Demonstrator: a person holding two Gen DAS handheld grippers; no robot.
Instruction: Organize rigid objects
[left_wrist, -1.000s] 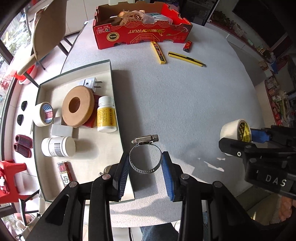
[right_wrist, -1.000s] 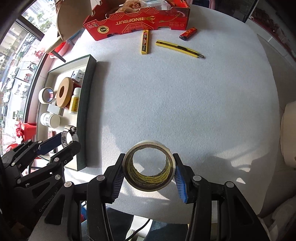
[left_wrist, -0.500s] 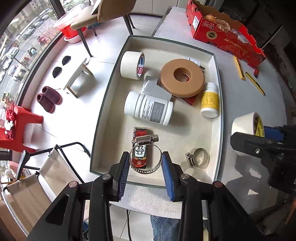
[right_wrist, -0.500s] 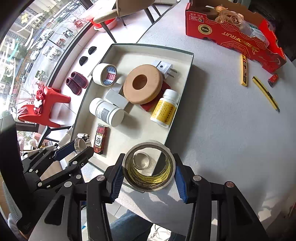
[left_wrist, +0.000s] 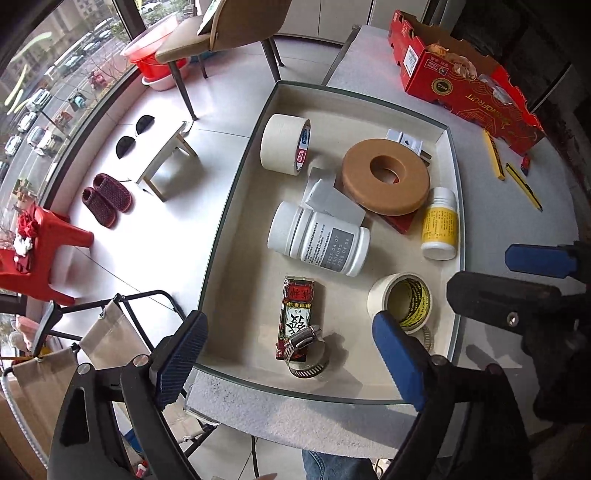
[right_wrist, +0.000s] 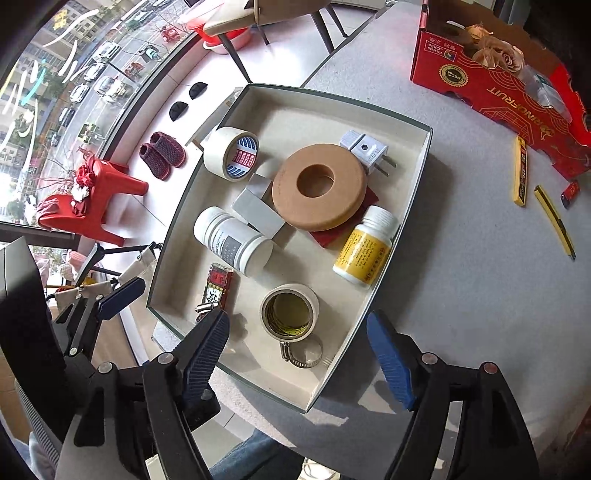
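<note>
From the left wrist view, our left hand-held gripper has just spread its jaws wide and holds nothing. The hose clamp sits loose on the floor of the tray, leaning on the near end of a small red packet. Just right of that clamp is the yellow-printed tape roll, lying flat, with a second hose clamp peeking out from under its near side. Further into the tray from the clamp we see a white bottle, a brown ring and a yellow-label bottle.

From the right wrist view, our right hand-held gripper has also just opened up, empty. The tape roll rests free in the tray, near its front wall, partly on top of the second hose clamp. The tray sits on the grey tabletop.
</note>
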